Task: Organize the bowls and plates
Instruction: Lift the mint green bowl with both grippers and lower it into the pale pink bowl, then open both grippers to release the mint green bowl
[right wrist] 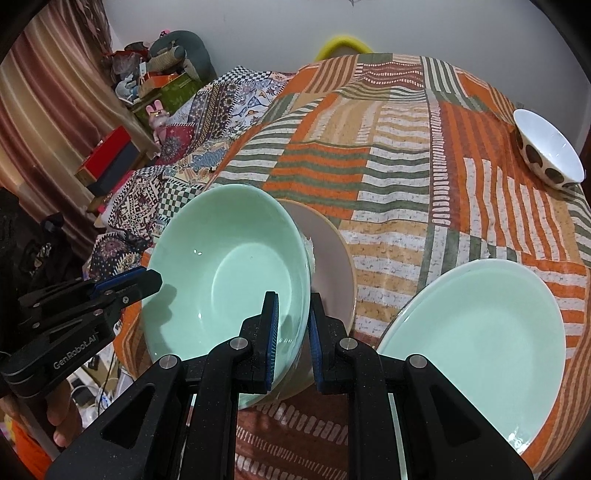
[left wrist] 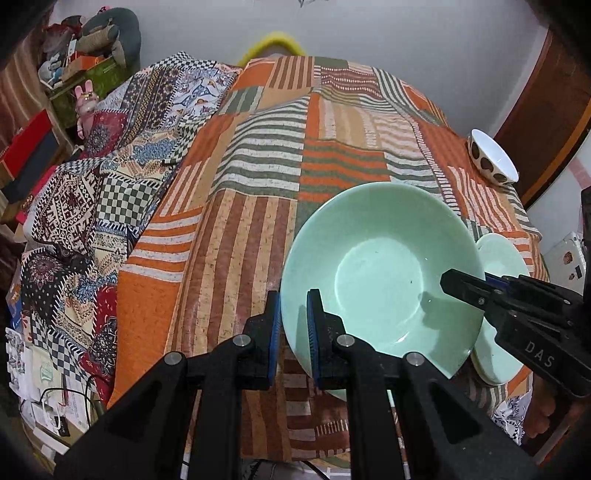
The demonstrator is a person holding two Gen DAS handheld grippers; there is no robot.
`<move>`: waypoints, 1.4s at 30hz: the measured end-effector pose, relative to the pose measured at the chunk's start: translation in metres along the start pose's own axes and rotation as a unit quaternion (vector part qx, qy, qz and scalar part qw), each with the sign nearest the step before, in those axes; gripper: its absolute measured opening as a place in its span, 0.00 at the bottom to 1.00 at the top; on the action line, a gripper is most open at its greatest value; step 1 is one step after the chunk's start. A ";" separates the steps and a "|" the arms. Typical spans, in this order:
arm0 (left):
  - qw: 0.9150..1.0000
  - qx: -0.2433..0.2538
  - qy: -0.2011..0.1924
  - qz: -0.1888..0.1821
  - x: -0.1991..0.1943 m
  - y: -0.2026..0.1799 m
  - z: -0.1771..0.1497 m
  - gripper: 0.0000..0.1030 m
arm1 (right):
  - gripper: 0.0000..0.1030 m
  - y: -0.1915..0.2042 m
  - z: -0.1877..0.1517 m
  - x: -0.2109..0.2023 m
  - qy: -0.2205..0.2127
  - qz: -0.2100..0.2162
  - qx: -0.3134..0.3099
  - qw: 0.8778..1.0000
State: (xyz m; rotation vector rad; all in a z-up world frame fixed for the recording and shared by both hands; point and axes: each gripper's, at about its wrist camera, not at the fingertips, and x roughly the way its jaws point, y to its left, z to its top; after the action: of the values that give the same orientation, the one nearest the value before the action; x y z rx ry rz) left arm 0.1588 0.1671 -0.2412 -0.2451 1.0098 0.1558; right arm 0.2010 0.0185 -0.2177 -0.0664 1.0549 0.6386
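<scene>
Both grippers clamp the same green bowl (right wrist: 225, 280) by its rim, 1 on each side. Left gripper (left wrist: 293, 332): blue pads pinch the bowl's left rim, 1 finger outside the wall, 1 inside; jaws nearly closed on it. Right gripper (right wrist: 293, 332): same arrangement on the opposite rim, inner finger over the bowl's interior, outer finger outside the wall. In the left wrist view the right gripper reaches in from the right edge onto the rim, with part of a hand below it.

Green bowl: tilted, held low over the patterned bedspread (left wrist: 258, 155). Interior looks clean, glossy, with small highlights.

Beige bowl (right wrist: 332, 258): directly behind and under the green bowl in the right wrist view; the green bowl overlaps it, though true contact cannot be confirmed.

Green plate (right wrist: 476, 332): flat on the bedspread, just beside the bowls on the right.

Spotted bowl (right wrist: 550, 151): white inside, brown spots outside, well apart near the far right edge of the bedspread.

Periphery: cluttered shelf (right wrist: 147, 85) and striped curtain (right wrist: 48, 110) at left; white wall (left wrist: 369, 29) behind.
</scene>
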 end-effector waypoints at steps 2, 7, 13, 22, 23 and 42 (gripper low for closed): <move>1.000 -0.001 0.003 0.000 0.003 0.000 0.000 0.12 | 0.14 0.000 0.001 0.002 0.002 -0.001 0.000 1.000; 1.000 -0.001 0.008 0.001 0.009 0.000 0.002 0.12 | 0.14 -0.001 0.001 0.007 0.008 -0.003 0.003 1.000; 1.000 0.000 0.014 0.005 0.016 -0.001 0.002 0.12 | 0.14 -0.003 0.000 0.012 0.014 -0.004 0.005 1.000; 1.000 0.013 0.013 0.021 0.021 -0.005 0.002 0.12 | 0.16 -0.001 0.000 0.013 0.009 -0.011 -0.006 1.000; 1.000 0.014 0.012 0.023 0.021 -0.005 0.002 0.12 | 0.17 0.001 0.000 0.013 0.007 -0.017 -0.009 1.000; 1.000 0.002 0.003 0.003 0.000 -0.005 0.007 0.15 | 0.22 0.001 0.003 0.003 -0.003 -0.039 -0.033 0.999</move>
State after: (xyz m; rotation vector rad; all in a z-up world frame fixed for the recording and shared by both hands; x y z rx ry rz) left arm 0.1658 0.1637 -0.2374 -0.2386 1.0176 0.1576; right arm 0.2040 0.0215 -0.2187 -0.1617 1.0216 0.6030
